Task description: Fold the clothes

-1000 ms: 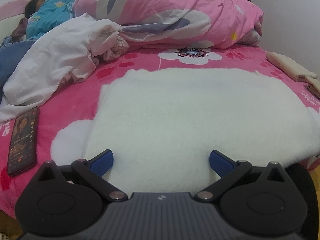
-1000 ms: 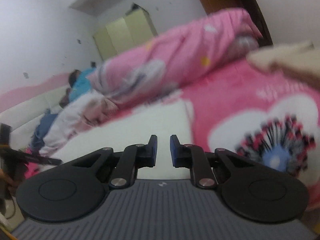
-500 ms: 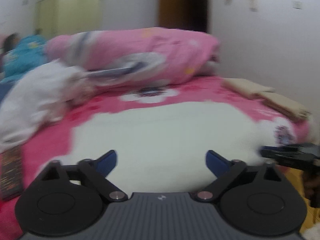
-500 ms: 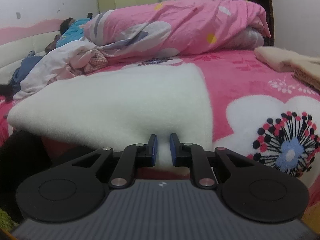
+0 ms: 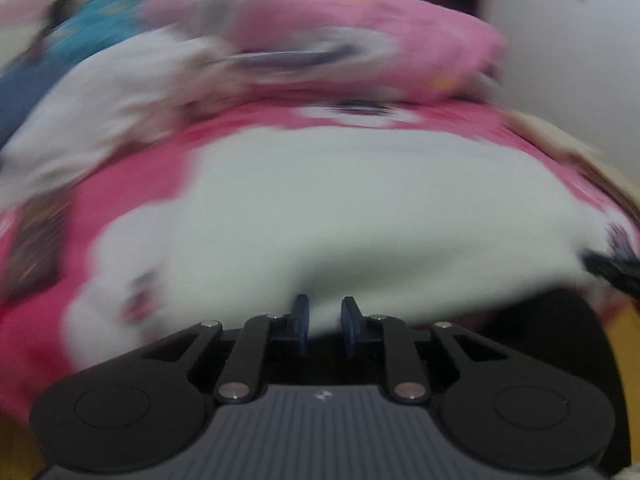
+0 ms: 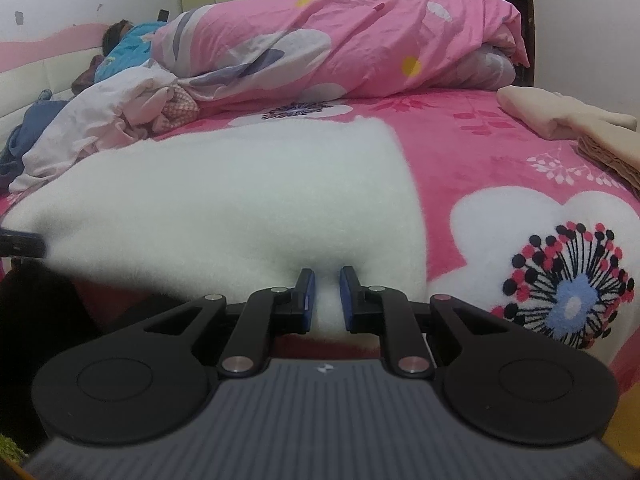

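Observation:
A white fleece garment lies spread flat on the pink flowered bed cover. The left wrist view is blurred by motion. My left gripper is at the garment's near edge, its jaws closing with white cloth filling the narrow gap between the blue pads. My right gripper is shut on the same near edge farther right, and the garment puckers into its pads. Each gripper shows as a dark tip at the side of the other's view, the right one and the left one.
A rolled pink quilt lies across the back of the bed. Crumpled pale clothes are piled at the left, a phone in front of them. Folded beige clothes sit at the right edge. A person in blue lies far back.
The left gripper's jaws went from wide apart to narrow around the garment's near edge, and its view swung and blurred. The right gripper dropped to the edge and has held still since.

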A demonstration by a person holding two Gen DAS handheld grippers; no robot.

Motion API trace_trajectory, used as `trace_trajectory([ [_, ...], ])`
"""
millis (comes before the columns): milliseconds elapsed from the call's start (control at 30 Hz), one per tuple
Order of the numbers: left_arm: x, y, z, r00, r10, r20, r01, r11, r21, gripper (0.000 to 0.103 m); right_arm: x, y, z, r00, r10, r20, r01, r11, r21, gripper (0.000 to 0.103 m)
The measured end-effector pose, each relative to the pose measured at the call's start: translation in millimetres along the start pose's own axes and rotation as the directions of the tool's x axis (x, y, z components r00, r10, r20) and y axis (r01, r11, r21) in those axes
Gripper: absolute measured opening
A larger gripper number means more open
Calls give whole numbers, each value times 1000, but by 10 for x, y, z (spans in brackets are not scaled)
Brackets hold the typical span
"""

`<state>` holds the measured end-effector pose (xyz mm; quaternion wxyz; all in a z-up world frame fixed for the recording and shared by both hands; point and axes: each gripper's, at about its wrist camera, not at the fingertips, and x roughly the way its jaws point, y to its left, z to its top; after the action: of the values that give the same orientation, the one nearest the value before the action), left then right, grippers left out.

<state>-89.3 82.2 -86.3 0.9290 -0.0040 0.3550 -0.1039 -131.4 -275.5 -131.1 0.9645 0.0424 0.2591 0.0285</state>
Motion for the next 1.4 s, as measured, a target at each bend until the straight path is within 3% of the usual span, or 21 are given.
trace_trajectory([
  [67, -7, 337, -71, 999, 13, -41, -18, 994, -112, 12, 1, -6, 8, 1000, 2, -4, -2, 1000, 1, 13],
  [133, -65, 511, -129, 998, 21, -51, -29, 987, -160, 29, -2, -5, 13, 1000, 1, -7, -1, 1000, 0, 13],
  [167, -122, 555, -153, 999, 31, -41, -37, 986, -163, 30, -4, -2, 15, 1000, 0, -8, 0, 1000, -1, 13],
  [300, -506, 449, -128, 989, -117, 95, 126, 988, -93, 40, -10, 20, 25, 1000, -8, -17, 8, 1000, -7, 14],
  [400, -552, 240, -1, 975, -143, 167, 146, 989, -8, 52, -11, 40, 23, 1000, -16, -19, 16, 1000, -8, 14],
  [467, -332, 186, 64, 989, -82, 121, 84, 996, -10, 53, -10, 57, 29, 999, -23, -24, 23, 1000, -12, 14],
  [567, 77, 359, 29, 998, -63, -7, 62, 990, -126, 44, -10, 84, 37, 999, -32, -30, 32, 999, -27, 14],
  [700, -5, 463, 62, 993, -115, 17, 116, 977, -181, 45, -10, 81, 33, 999, -33, -30, 32, 999, -26, 14],
  [767, -121, 483, 68, 990, -131, 42, 137, 975, -178, 55, -5, 78, 30, 999, -30, -28, 29, 999, -25, 14],
  [833, -282, 469, 62, 987, -134, 90, 146, 979, -146, 77, -4, 72, 29, 999, -27, -28, 27, 999, -25, 14],
  [900, -342, 398, 156, 981, -134, 143, 149, 984, -97, 92, -4, 67, 31, 999, -26, -29, 25, 999, -24, 14],
  [967, -340, 332, 256, 976, -132, 174, 146, 986, -74, 99, -4, 67, 34, 999, -25, -30, 25, 999, -24, 14],
  [1067, -215, 241, 395, 978, -143, 151, 155, 985, -71, 102, -6, 72, 42, 999, -27, -32, 27, 999, -27, 14],
  [1167, 54, 127, 461, 987, -145, 68, 150, 986, -72, 103, -22, 130, 86, 998, -47, -47, 44, 997, -57, 14],
  [1200, 131, 92, 450, 990, -135, 30, 137, 988, -74, 103, -31, 156, 106, 997, -55, -52, 51, 996, -70, 15],
  [1300, 180, -8, 430, 996, -87, 20, 88, 995, -42, 103, -126, 269, 255, 999, -36, -24, 34, 996, -80, 18],
  [1400, 199, -83, 428, 999, -50, 0, 50, 998, -26, 103, -195, 378, 411, 1000, -3, 10, 4, 997, -78, 28],
])
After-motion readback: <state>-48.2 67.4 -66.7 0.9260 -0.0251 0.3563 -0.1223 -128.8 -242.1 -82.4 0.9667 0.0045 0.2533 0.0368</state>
